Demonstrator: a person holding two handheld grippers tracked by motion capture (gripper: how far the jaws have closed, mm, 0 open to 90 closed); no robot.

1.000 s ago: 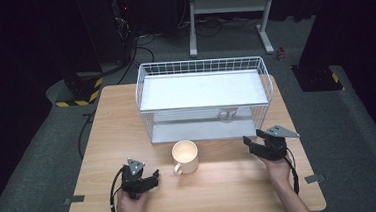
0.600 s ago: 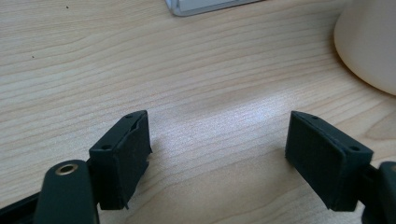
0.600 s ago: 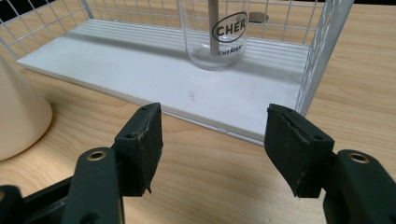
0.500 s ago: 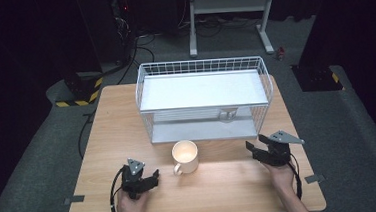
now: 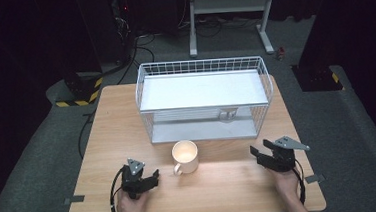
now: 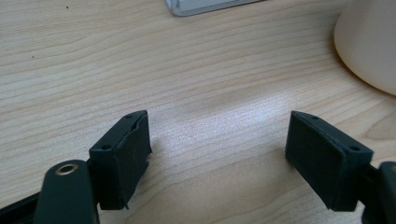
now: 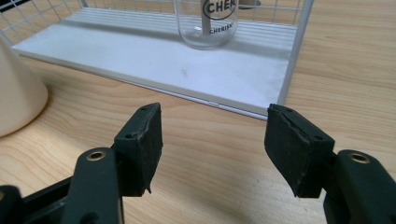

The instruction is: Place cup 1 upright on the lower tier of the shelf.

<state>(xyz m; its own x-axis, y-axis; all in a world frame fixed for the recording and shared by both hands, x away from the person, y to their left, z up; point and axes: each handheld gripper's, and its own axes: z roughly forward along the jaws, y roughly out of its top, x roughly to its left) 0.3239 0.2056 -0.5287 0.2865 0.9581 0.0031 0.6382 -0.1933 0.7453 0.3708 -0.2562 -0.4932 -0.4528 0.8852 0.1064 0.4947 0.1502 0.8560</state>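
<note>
In the high view, a cream mug (image 5: 185, 156) stood on the wooden table (image 5: 102, 132) just below the middle of the frame, close in front of a white wire rack (image 5: 203, 99) that filled the centre. The left gripper (image 5: 142, 178) sat at the lower left, held by a hand (image 5: 132, 208) at the bottom edge, a short way left of the mug and not touching it. The right gripper (image 5: 265, 154) lay at the lower right, well apart from the mug. In the left gripper view, both jaws stood wide apart over bare wood, with the mug (image 6: 369, 44) in the upper right corner. In the right gripper view, the jaws were likewise spread with nothing between them, the mug (image 7: 18, 91) at the left edge and a clear glass (image 7: 206, 21) with dark lettering inside the rack (image 7: 294, 60) at the top.
</note>
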